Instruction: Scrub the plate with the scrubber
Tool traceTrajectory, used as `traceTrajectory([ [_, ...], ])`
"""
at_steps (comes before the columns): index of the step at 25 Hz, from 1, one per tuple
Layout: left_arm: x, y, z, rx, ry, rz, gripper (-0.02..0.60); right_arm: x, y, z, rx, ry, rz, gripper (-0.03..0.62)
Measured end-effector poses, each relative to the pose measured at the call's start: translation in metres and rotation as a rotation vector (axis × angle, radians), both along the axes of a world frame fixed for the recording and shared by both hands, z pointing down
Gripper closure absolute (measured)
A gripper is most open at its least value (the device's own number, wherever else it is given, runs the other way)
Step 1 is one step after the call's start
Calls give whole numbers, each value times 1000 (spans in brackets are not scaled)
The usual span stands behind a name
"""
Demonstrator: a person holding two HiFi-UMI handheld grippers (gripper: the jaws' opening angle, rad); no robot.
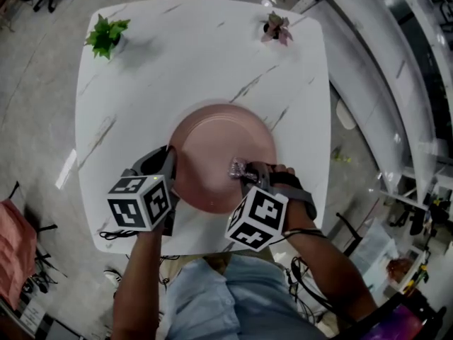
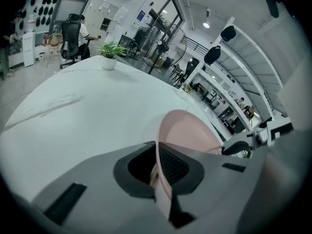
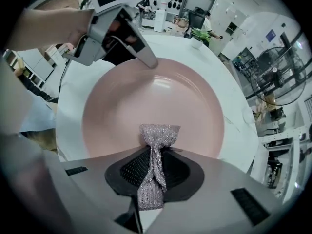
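Observation:
A pink plate [image 1: 219, 151] lies on the white marble table [image 1: 177, 62], near its front edge. My left gripper [image 1: 170, 167] is shut on the plate's left rim [image 2: 163, 169]; in the left gripper view the rim runs edge-on between the jaws. My right gripper [image 1: 244, 172] is shut on a silvery mesh scrubber [image 3: 155, 155], pinched in the middle so it bunches. The scrubber's free end [image 1: 236, 167] rests over the plate's near right part [image 3: 151, 101]. The left gripper [image 3: 146, 57] shows at the plate's far rim in the right gripper view.
A green potted plant [image 1: 106, 35] stands at the table's far left corner and a small reddish plant [image 1: 276, 28] at the far right. White shelving rails [image 1: 382, 69] run along the right side. A person sits at a chair [image 2: 73, 33] far off.

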State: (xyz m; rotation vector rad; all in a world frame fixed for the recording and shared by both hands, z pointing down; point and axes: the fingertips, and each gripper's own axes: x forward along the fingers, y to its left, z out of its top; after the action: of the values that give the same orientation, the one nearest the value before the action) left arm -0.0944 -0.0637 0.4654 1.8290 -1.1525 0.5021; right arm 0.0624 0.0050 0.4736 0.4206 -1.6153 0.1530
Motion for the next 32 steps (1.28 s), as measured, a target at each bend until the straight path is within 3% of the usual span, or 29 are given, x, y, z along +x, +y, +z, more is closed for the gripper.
traceTrajectory([
  [9,2,1,0,-7,11,-13,565,16,-56,-1,77,-1,94,511],
  [15,3,1,0,-9,13,-5,565,5,-91,-1,129,-22,105,511],
  [24,4,1,1,-15,24,-23,565,-38,-112,-2,169,-43,-11,511],
  [32,3,1,2,-12,28,-34,565,-82,-98,-2,164,-91,-132,511],
])
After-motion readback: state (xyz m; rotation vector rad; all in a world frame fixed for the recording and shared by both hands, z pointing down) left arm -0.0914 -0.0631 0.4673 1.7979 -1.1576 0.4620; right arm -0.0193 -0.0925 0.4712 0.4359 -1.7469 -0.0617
